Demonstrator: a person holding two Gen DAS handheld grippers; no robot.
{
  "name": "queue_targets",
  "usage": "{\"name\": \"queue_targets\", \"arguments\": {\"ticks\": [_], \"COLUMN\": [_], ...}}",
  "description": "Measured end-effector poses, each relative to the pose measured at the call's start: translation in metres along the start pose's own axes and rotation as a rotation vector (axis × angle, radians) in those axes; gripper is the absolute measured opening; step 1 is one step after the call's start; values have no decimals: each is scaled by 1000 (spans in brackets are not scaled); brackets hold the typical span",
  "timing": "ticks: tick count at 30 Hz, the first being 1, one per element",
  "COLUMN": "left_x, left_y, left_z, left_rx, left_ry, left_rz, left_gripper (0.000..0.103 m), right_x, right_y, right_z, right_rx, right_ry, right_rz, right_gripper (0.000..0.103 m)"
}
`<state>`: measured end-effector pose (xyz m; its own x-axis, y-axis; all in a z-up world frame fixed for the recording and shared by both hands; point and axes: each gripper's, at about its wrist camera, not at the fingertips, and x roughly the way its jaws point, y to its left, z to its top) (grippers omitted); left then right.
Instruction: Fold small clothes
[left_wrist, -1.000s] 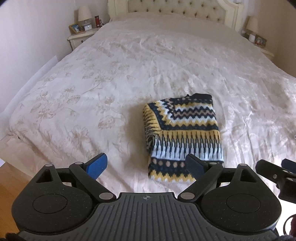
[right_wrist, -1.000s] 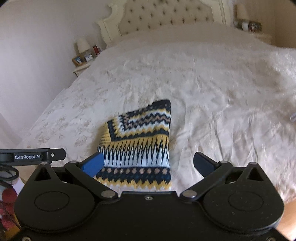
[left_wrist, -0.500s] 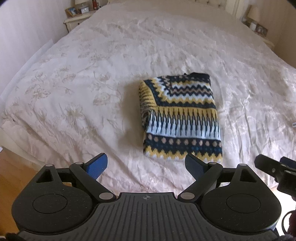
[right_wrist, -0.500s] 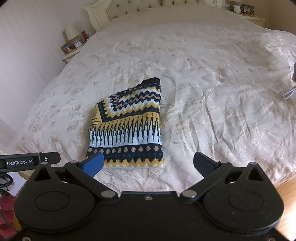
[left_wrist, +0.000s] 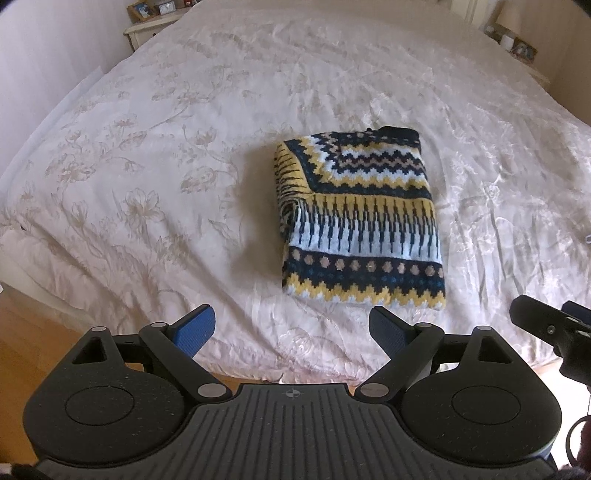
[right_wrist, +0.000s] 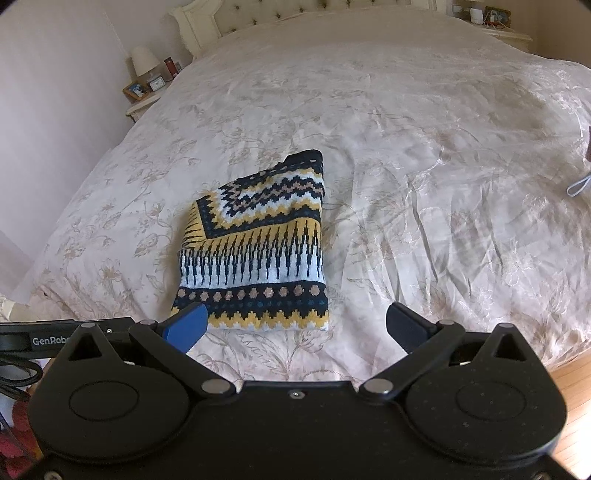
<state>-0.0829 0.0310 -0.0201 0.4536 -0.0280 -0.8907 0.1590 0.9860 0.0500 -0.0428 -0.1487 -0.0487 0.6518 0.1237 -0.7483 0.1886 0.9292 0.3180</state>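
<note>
Over the near edge of the bed, the left claw and right claw hang spread wide, holding nothing. The folded sweater lies flat at one o'clock of the left claw, eleven o'clock of the right.

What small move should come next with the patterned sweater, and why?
Probably none on the patterned knit sweater: it already lies folded into a compact rectangle on the bedspread. Both the left gripper and right gripper hover short of it, jaws open and empty, so drawing back seems right.
</note>
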Motion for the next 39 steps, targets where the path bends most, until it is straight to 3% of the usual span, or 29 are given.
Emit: {"name": "queue_targets", "arguments": {"ticks": [39], "left_x": [21], "left_y": [9], "left_z": [9], "left_rx": [14], "left_ry": [53], "left_rz": [-8], "left_gripper": [90], "right_x": [23], "right_y": [14], "right_z": [15], "right_rx": [-16], "right_ry": [39], "right_rz": [-17], "right_gripper": [102]}}
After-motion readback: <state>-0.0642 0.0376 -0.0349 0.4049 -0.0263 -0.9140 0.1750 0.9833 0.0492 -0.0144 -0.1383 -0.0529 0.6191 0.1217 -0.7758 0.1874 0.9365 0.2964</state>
